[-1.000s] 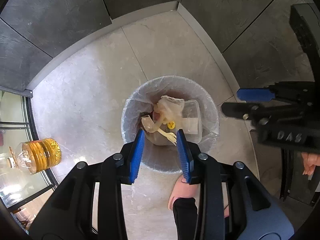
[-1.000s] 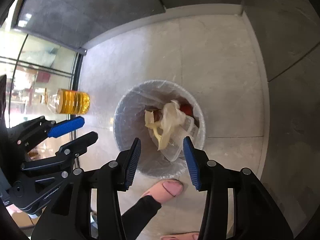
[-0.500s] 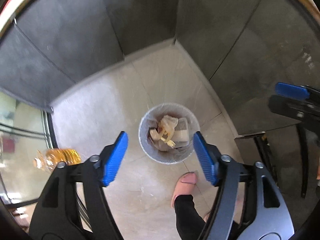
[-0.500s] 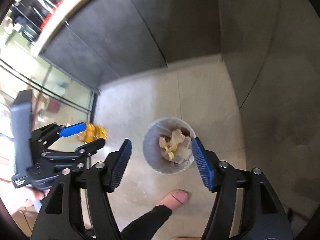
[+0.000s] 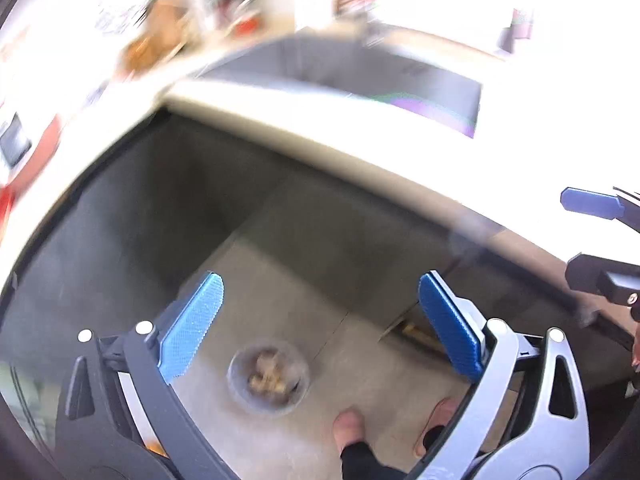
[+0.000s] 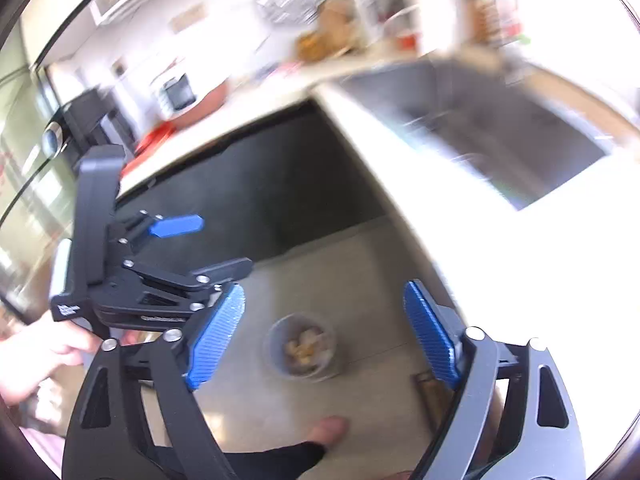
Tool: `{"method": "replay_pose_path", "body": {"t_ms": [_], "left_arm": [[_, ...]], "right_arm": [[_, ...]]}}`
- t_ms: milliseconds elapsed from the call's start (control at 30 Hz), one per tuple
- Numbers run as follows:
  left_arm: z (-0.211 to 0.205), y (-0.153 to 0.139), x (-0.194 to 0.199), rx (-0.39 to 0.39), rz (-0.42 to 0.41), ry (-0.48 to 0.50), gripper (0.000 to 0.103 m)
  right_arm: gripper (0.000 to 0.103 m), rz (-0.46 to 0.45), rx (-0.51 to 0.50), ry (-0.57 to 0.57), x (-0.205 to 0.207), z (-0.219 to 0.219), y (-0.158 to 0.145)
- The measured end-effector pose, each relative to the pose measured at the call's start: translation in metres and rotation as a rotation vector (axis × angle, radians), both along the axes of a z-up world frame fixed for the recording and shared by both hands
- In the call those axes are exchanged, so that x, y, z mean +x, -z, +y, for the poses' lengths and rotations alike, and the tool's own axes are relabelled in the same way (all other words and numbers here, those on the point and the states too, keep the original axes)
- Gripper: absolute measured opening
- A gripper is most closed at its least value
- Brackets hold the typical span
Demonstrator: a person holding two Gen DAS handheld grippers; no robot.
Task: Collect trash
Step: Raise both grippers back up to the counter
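Apparently I'm between loads: left gripper (image 5: 320, 328) and right gripper (image 6: 324, 334) both gape wide and empty, the trash bin (image 5: 269, 378) on the floor below already holds scraps; the counter (image 6: 460, 220) probably comes next.

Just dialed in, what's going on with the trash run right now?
A person holds both tongs wide open and empty, high above the floor. The left tongs and right tongs both look down on the lined trash bin, which already holds scraps. The sink and countertop show ahead, blurred.
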State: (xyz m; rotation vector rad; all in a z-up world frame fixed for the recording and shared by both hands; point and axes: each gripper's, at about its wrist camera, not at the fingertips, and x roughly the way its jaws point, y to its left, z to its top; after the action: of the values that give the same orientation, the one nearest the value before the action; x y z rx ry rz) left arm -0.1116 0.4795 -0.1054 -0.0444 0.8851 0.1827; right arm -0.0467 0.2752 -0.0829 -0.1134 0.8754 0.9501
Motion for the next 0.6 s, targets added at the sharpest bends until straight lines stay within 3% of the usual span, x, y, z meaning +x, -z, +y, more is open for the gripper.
{"method": "replay_pose_path", "body": {"t_ms": [200, 467, 600], "left_arm": [[-0.106, -0.046, 0.05, -0.033, -0.075, 0.273, 0.096], [-0.265, -0.061, 0.089, -0.059, -0.079, 0.607, 0.096], [-0.328, -0.062, 0.097, -0.078, -0.079, 0.688, 0.096]], "right_arm": [[0.087, -0.087, -0.039, 0.301, 0.011, -0.123, -0.033], [0.087, -0.115, -0.112, 0.734, 0.019, -0.293, -0.044], [0.087, -0.113, -0.129, 0.897, 0.019, -0.372, -0.044]]}}
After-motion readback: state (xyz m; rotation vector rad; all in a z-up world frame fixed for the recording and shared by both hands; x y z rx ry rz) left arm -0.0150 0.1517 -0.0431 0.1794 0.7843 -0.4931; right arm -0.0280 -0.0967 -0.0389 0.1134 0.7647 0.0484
